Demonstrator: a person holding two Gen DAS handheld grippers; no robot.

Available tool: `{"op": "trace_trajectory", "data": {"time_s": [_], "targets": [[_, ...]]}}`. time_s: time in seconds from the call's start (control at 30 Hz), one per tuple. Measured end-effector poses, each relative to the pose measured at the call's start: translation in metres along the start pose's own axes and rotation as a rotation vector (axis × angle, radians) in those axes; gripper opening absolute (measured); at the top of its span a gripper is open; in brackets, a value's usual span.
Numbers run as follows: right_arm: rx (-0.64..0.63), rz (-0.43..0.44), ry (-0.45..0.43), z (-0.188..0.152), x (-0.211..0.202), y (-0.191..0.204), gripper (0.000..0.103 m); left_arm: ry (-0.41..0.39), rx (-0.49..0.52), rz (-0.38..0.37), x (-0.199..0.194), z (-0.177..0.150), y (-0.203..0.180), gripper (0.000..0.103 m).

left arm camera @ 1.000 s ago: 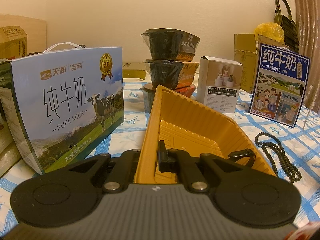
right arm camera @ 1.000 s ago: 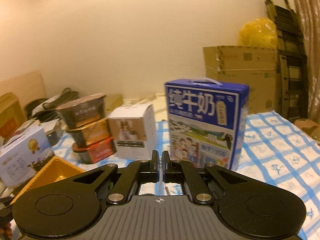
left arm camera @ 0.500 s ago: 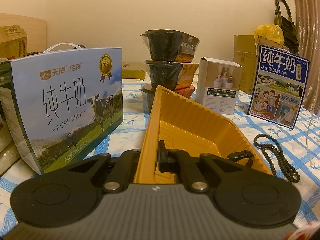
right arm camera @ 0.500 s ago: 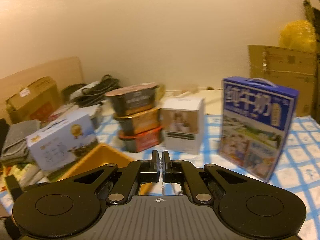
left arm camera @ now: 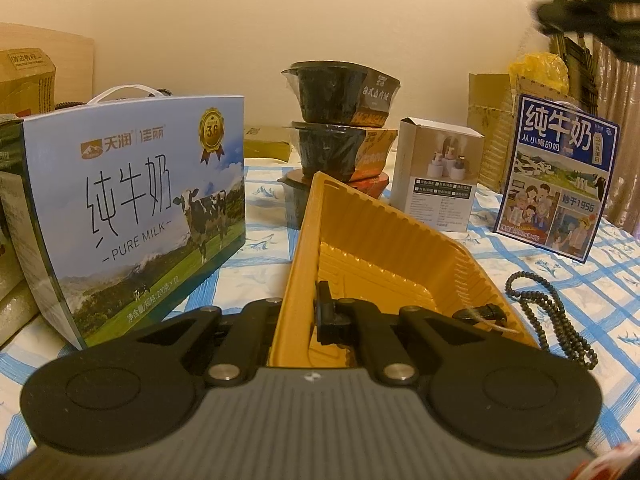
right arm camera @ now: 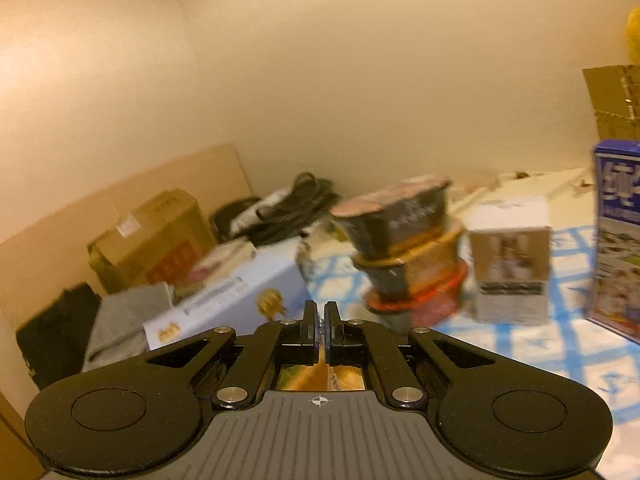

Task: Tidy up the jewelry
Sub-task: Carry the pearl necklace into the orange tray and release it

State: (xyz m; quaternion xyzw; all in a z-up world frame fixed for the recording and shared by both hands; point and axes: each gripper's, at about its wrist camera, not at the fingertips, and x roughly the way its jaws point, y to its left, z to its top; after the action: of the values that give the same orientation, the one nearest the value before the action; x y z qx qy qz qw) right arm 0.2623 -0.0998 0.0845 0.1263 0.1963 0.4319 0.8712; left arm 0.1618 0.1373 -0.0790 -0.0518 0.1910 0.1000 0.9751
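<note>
My left gripper (left arm camera: 309, 304) is shut on the near left wall of a yellow plastic tray (left arm camera: 400, 240); one finger (left arm camera: 323, 312) shows inside the tray, the other is hidden behind the wall. A small black piece (left arm camera: 480, 314) lies in the tray's near right corner. On the cloth to the tray's right lies a dark bead necklace (left arm camera: 560, 320). My right gripper (right arm camera: 320, 314) is shut on a thin silver chain (right arm camera: 330, 376) that hangs below the fingers, above a patch of yellow tray (right arm camera: 300, 378). It also shows as a dark blur, the right gripper (left arm camera: 592, 4), high at the top right.
A pale blue milk carton (left arm camera: 132, 208) stands close on the tray's left. Behind the tray are stacked dark bowls (left arm camera: 340, 132), a white box (left arm camera: 436, 176) and a dark blue milk carton (left arm camera: 556, 176). Cardboard boxes (right arm camera: 152, 236) and cables lie at the far left.
The right wrist view has swung to the left, so the bowls and cartons slid rightward. My right gripper has come into the top right of the left wrist view. My left gripper and tray stayed put.
</note>
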Motion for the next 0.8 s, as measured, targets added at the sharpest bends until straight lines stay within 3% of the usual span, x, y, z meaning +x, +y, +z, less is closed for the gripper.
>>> {"op": "trace_trajectory", "data": {"time_s": [0.2, 0.47, 0.8], "targets": [[0.141, 0.030, -0.055, -0.016, 0.043, -0.005, 0.003, 0.003, -0.005, -0.003, 0.000, 0.000, 0.001, 0.004], [0.243, -0.011, 0.144, -0.078, 0.094, -0.036, 0.003, 0.000, -0.007, -0.007, 0.000, 0.000, 0.002, 0.004], [0.173, -0.088, 0.286, -0.129, 0.083, -0.041, 0.004, 0.002, -0.014, -0.008, 0.001, -0.001, 0.004, 0.004]]}}
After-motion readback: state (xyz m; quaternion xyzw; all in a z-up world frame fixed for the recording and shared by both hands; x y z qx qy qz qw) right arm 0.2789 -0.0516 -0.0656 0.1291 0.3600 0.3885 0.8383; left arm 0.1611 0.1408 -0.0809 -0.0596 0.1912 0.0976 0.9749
